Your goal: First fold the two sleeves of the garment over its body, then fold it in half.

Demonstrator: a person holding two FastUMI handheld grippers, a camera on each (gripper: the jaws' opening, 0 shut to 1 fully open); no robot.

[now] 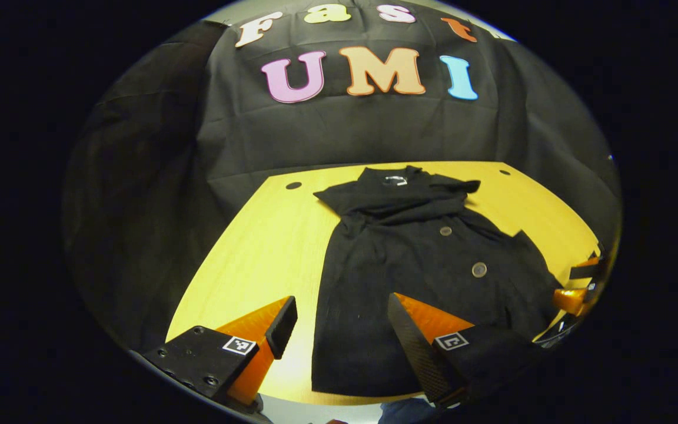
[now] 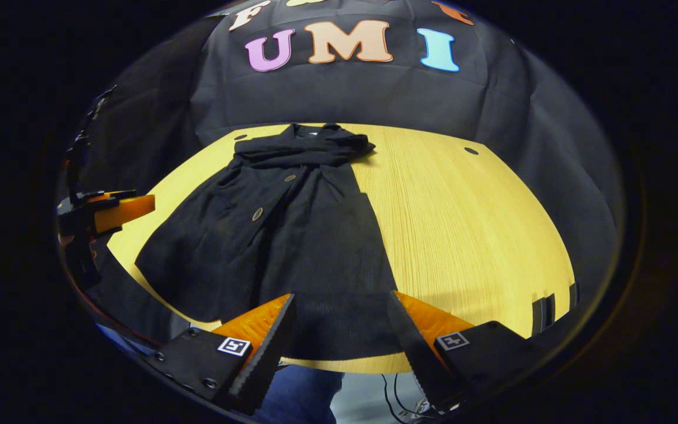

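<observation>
A black buttoned garment (image 1: 409, 265) lies flat on the yellow wooden table (image 1: 256, 253), collar toward the far wall, both sleeves folded across its chest near the collar. My left gripper (image 1: 342, 327) hovers open above the garment's near left hem, nothing between its fingers. In the right gripper view the garment (image 2: 292, 235) runs from the far edge to the near edge of the table (image 2: 462, 235). My right gripper (image 2: 339, 330) stands open over the near hem. The left gripper (image 2: 109, 215) shows at the left rim there, and the right gripper (image 1: 574, 294) at the right rim of the left gripper view.
Black cloth walls close the booth behind and beside the table. Small dark holes (image 1: 293, 185) mark the tabletop near its far corners. Bare wood lies left of the garment in the left gripper view and to its right (image 2: 492, 224) in the right gripper view. Blue trousers (image 2: 298, 394) show below the table edge.
</observation>
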